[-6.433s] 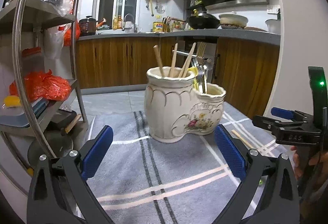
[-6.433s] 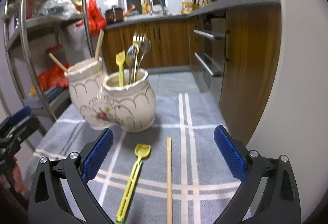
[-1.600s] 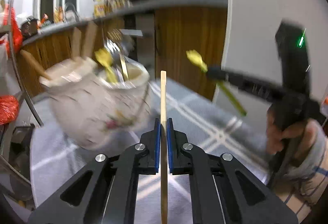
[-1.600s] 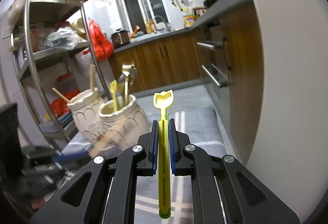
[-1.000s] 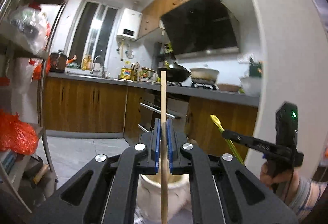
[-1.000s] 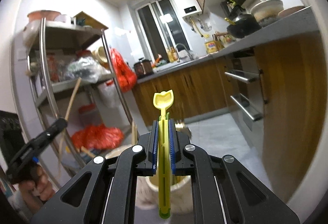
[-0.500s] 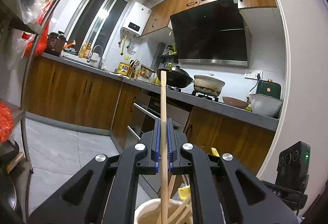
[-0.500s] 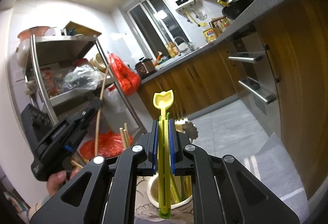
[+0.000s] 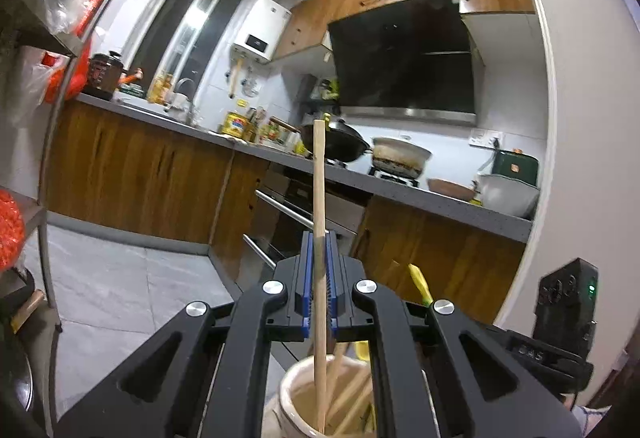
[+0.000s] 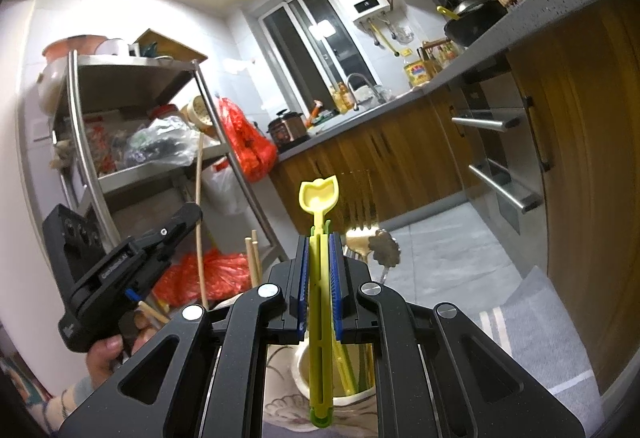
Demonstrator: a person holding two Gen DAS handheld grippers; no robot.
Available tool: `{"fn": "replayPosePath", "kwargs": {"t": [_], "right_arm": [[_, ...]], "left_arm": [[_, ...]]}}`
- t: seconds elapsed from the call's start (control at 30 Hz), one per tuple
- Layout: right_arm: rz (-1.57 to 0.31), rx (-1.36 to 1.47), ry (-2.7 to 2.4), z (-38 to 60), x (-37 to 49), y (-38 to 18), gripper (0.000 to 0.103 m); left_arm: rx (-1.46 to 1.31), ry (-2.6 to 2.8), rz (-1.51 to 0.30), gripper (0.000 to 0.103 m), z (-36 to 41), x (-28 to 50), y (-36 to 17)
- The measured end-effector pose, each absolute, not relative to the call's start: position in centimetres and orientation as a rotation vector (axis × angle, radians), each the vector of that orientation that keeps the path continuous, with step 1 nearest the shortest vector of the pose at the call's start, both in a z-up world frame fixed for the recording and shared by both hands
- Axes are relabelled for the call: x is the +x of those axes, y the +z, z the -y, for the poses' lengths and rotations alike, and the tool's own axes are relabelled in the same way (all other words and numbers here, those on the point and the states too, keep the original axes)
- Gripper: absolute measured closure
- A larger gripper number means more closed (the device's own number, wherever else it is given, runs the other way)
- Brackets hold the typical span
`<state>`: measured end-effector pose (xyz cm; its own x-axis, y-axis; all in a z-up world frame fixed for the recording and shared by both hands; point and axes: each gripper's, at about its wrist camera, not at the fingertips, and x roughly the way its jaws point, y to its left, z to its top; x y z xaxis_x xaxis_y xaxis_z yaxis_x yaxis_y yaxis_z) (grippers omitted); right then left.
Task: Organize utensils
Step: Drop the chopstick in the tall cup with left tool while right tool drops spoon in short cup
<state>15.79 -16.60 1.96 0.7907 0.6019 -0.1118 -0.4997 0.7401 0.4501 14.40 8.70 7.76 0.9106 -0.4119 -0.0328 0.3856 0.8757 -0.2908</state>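
Utensils are held upright in both grippers over a cream ceramic two-pot holder (image 9: 298, 404). Nearest in the left wrist view, the left gripper (image 9: 319, 288) has its blue-padded jaws closed tight on a long pale wooden chopstick (image 9: 319, 197), whose lower end dips inside the holder's open mouth among other wooden sticks (image 9: 352, 394). In the right wrist view, the right gripper (image 10: 319, 278) has its jaws clamped on a yellow-green plastic spoon-ended utensil (image 10: 319, 197), tulip-shaped head up and its foot low in front of the holder's second pot (image 10: 360, 396), where more yellow-green stems stand. Just behind that pot's rim rise a gold fork (image 10: 358, 234) and a silver scalloped spoon (image 10: 385, 253). To the left in this view, a person's hand (image 10: 106, 352) grips the other black tool. Farther off stand a metal shelf rack (image 10: 132, 109) with red bags (image 10: 248, 141), wooden kitchen cabinets (image 9: 132, 173) and a dark wok (image 9: 340, 141) on the stove.
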Motion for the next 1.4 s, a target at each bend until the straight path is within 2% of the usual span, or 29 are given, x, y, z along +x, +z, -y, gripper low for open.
{"fn": "replayPosePath", "kwargs": {"t": [0.3,0.47,0.83,1.13,1.4], "right_arm": [[-0.199,0.426,0.631,16.6,16.4,1.0,0.092],[-0.208,0.456,0.628,16.5,17.6,1.4,0.092],[-0.227,0.269,0.561,14.2,16.9,0.7,0.092],[-0.229,0.235,0.533,14.8,14.3,0.9,0.093],[-0.215,0.194,0.503,13.9,15.4,1.2,0.093]], "left_arm": [[-0.177,-0.444,-0.120,0.097,-8.3,12.5,7.7],[-0.149,-0.415,-0.140,0.088,-8.5,12.1,7.7],[-0.152,-0.394,-0.149,0.088,-8.9,10.3,8.3],[-0.140,-0.373,-0.183,0.088,-8.7,6.7,8.4],[-0.135,-0.377,-0.208,0.088,-7.7,4.8,7.5]]}}
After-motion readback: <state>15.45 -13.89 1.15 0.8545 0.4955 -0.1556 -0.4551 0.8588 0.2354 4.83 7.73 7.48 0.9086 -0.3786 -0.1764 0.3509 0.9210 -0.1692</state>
